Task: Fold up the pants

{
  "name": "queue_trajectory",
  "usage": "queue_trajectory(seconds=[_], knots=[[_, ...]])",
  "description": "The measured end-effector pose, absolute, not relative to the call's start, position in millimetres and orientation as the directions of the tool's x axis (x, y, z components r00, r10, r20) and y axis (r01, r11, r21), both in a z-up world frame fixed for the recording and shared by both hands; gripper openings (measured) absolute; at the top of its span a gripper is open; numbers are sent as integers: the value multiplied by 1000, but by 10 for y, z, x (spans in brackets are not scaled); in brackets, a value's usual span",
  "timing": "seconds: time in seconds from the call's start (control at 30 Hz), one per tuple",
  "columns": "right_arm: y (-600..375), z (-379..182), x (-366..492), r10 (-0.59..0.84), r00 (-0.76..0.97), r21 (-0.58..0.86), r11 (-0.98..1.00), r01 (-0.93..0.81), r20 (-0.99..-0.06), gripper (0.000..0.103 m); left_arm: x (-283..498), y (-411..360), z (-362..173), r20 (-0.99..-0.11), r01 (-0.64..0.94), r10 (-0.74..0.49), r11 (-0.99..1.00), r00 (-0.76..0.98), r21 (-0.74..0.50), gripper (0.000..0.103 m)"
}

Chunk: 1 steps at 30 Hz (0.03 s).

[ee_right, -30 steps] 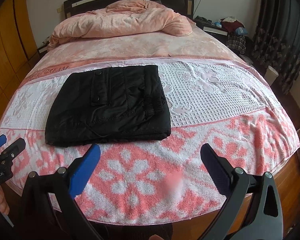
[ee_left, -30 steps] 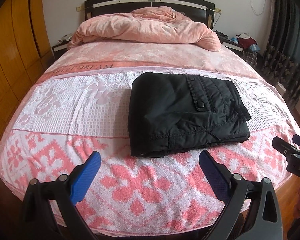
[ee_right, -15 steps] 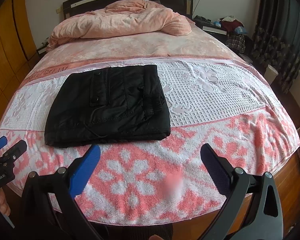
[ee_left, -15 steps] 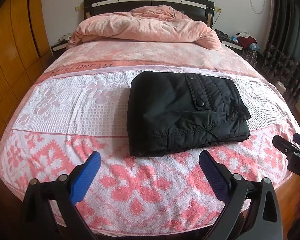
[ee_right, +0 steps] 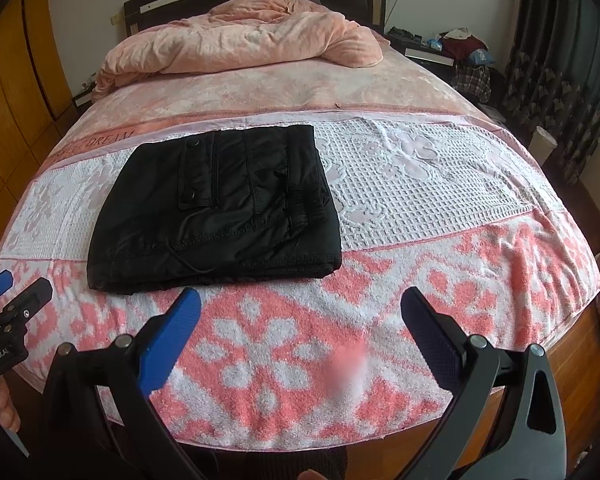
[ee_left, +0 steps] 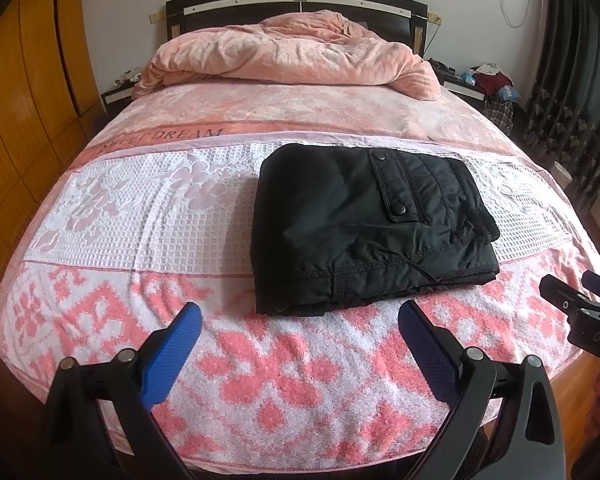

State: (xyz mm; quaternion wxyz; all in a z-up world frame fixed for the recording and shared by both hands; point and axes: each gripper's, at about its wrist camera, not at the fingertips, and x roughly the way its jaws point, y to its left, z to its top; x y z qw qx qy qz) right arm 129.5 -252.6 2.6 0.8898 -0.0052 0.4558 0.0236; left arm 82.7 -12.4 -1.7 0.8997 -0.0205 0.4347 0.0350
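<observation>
Black pants [ee_left: 364, 232] lie folded into a compact rectangle on the pink and white towel blanket [ee_left: 140, 220] of the bed, pocket flap with snap facing up. They also show in the right wrist view [ee_right: 216, 216]. My left gripper [ee_left: 298, 320] is open and empty, held just in front of the pants' near edge. My right gripper [ee_right: 300, 306] is open and empty, near the foot of the bed, right of the pants. Each gripper shows at the edge of the other's view: the right gripper [ee_left: 580, 292] and the left gripper [ee_right: 8, 292].
A rumpled pink duvet [ee_left: 292, 56] lies at the dark headboard [ee_left: 296, 0]. Wooden wardrobe panels [ee_left: 20, 100] stand left. A nightstand with clutter [ee_left: 484, 80] and dark curtains [ee_left: 580, 100] are right. The bed's foot edge [ee_right: 380, 436] is close below.
Both grippers stay open and hold nearly still; the view has drifted slightly. The pants have not moved.
</observation>
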Motion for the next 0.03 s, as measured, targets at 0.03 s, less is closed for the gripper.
queue_trajectory(seconds=[0.03], knots=[[-2530,23,1302,39,582,15,999,-45,-812,100,826,-124,-16,-783,-82,47,997,620,-5,99]])
